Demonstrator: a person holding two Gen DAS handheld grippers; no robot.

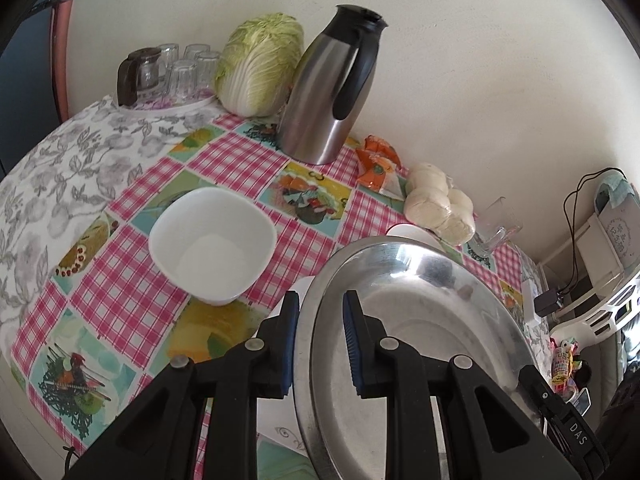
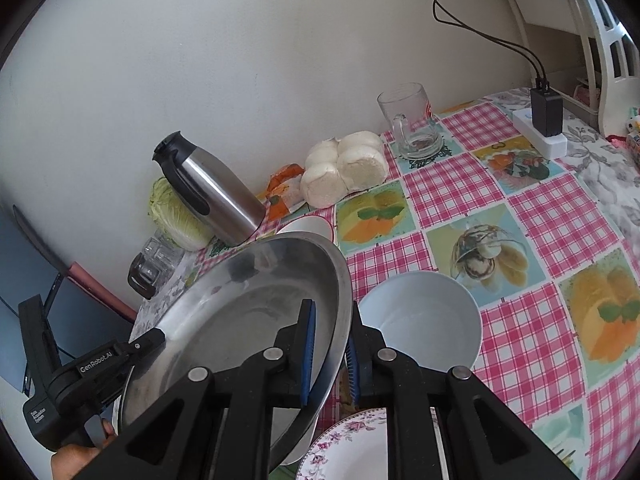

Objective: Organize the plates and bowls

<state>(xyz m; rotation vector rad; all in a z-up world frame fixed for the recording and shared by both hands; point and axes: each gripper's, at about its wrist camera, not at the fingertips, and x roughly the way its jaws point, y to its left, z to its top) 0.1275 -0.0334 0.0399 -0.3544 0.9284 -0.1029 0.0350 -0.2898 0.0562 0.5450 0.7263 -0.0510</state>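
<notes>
Gripping opposite edges of the steel plate (image 1: 420,320), both pairs of fingers are nearly closed on its rim. The left gripper (image 1: 322,344) has one blue pad outside the rim and one inside; the right gripper (image 2: 330,356) clamps the rim the same way. The plate hangs tilted above the surface (image 2: 520,208).

Only the left wrist view shows the square white bowl (image 1: 214,242) resting on the checked cloth just beside the plate, and the upturned glasses (image 1: 184,72) on a tray at the far corner. Only the right wrist view shows a pale round bowl (image 2: 420,320) just beyond the right fingers (image 2: 308,352), a flowered plate (image 2: 344,448) under them, a glass mug (image 2: 412,126), and the person's hand (image 2: 76,456) on the left gripper's handle. Both views share the steel jug (image 1: 328,88), cabbage (image 1: 260,64) and buns (image 2: 344,168) by the wall.
</notes>
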